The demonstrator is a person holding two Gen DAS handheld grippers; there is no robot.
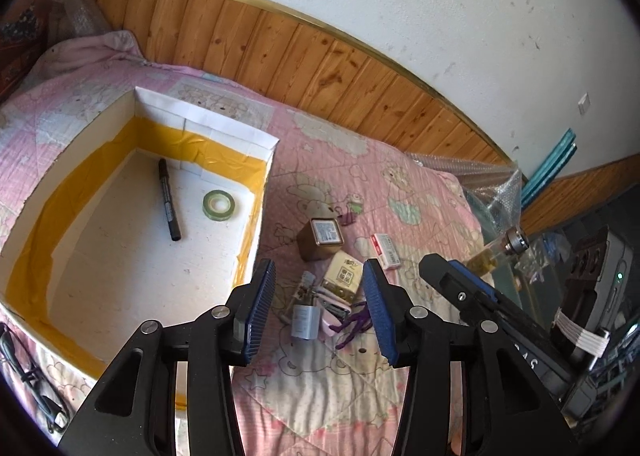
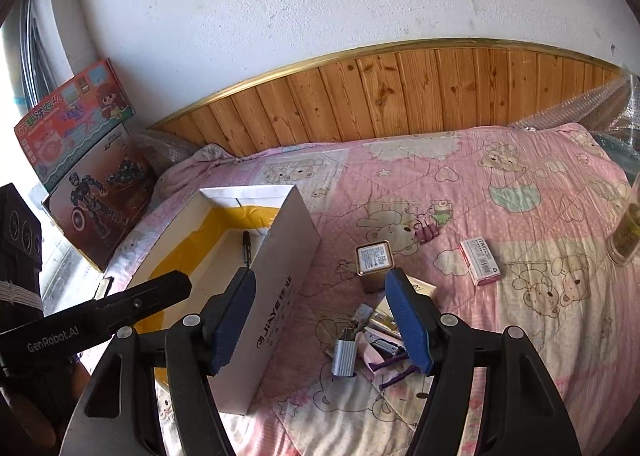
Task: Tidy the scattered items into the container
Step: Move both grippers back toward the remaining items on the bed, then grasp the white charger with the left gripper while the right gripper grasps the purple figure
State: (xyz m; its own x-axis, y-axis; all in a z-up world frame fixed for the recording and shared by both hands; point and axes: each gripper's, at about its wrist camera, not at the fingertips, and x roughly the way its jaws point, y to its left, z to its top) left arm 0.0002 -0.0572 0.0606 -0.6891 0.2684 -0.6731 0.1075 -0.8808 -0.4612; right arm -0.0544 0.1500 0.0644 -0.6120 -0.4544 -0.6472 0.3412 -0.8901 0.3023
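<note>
A white box (image 1: 204,119) with yellow tape inside lies on the pink quilt; it holds a black marker (image 1: 169,199) and a tape roll (image 1: 218,204). Right of it lies a pile: a gold tin (image 1: 322,242), a cream packet (image 1: 343,276), a silver charger (image 1: 305,320), a pink stapler (image 1: 334,314), a purple cord (image 1: 354,326) and a red-white small box (image 1: 386,251). My left gripper (image 1: 320,314) is open over the pile. My right gripper (image 2: 326,320) is open above the charger (image 2: 345,358), beside the box (image 2: 280,296). The tin (image 2: 374,262) and small box (image 2: 479,260) lie beyond.
A wooden headboard (image 2: 400,95) backs the bed. Toy boxes (image 2: 80,135) stand at the left. A glass bottle (image 2: 626,232) stands at the right, near bubble wrap (image 1: 492,183). A pink binder clip (image 2: 428,232) lies past the tin. A black cable (image 1: 28,376) lies left of the box.
</note>
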